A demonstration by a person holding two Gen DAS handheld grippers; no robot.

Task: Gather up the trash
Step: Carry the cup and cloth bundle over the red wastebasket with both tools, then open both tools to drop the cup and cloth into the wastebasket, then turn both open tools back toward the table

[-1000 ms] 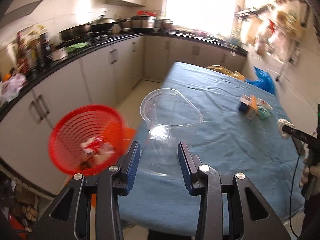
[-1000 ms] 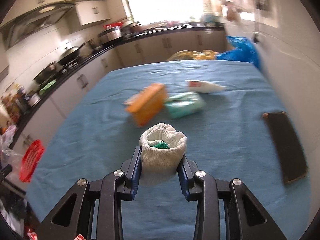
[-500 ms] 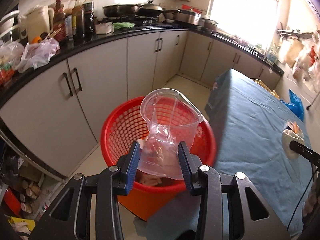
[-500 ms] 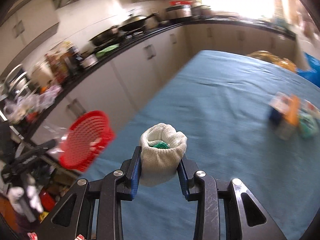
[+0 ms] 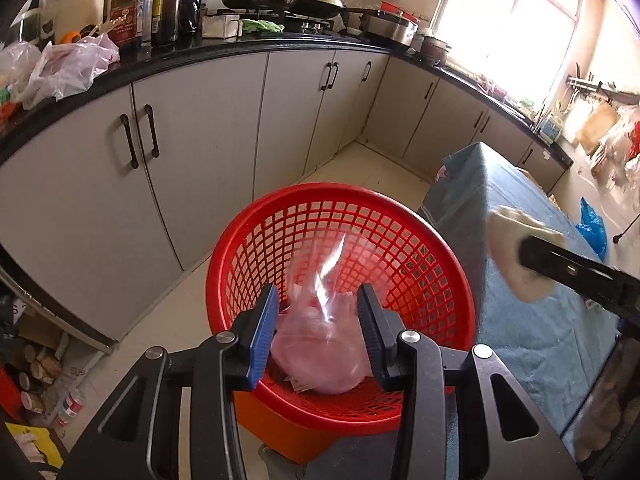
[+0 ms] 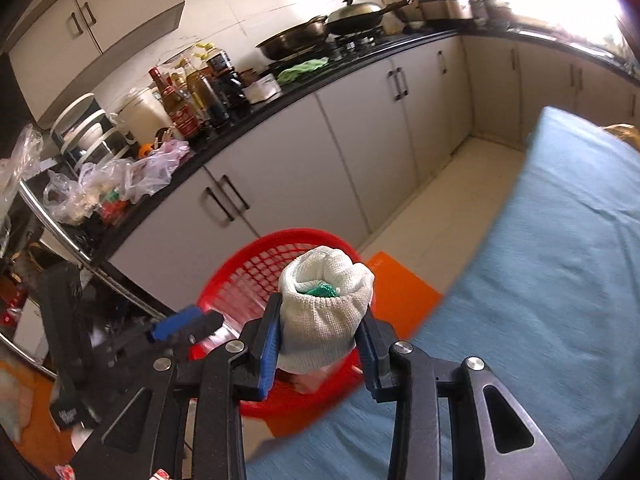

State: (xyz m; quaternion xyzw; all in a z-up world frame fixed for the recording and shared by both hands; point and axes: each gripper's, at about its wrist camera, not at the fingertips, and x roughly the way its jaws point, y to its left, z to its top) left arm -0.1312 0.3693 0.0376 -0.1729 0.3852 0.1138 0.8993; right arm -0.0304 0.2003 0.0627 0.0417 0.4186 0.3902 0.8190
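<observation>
A red mesh basket (image 5: 340,190) stands on the floor beside the blue-clothed table (image 5: 520,340), with some trash in it. My left gripper (image 5: 318,304) hangs over the basket's mouth, shut on a clear plastic cup (image 5: 320,344) that shows blurred between the pads. My right gripper (image 6: 320,320) holds a white knit bundle (image 6: 324,304) with something green inside. Its jaws are opening, and the pads still touch the bundle. It hovers at the table's corner just above the basket (image 6: 248,272). The bundle (image 5: 512,248) also appears at the right of the left wrist view.
Grey cabinets (image 5: 200,140) under a black counter run along the left. Bottles (image 6: 192,100), plastic bags (image 6: 120,176) and pans (image 6: 296,38) crowd the counter. An orange box (image 6: 400,280) sits under the basket. Tiled floor (image 5: 360,164) runs between cabinets and table.
Both grippers swung from over the table toward the basket. The left one came down over the basket's mouth with the cup. The right one carried the bundle to the table's corner near the basket.
</observation>
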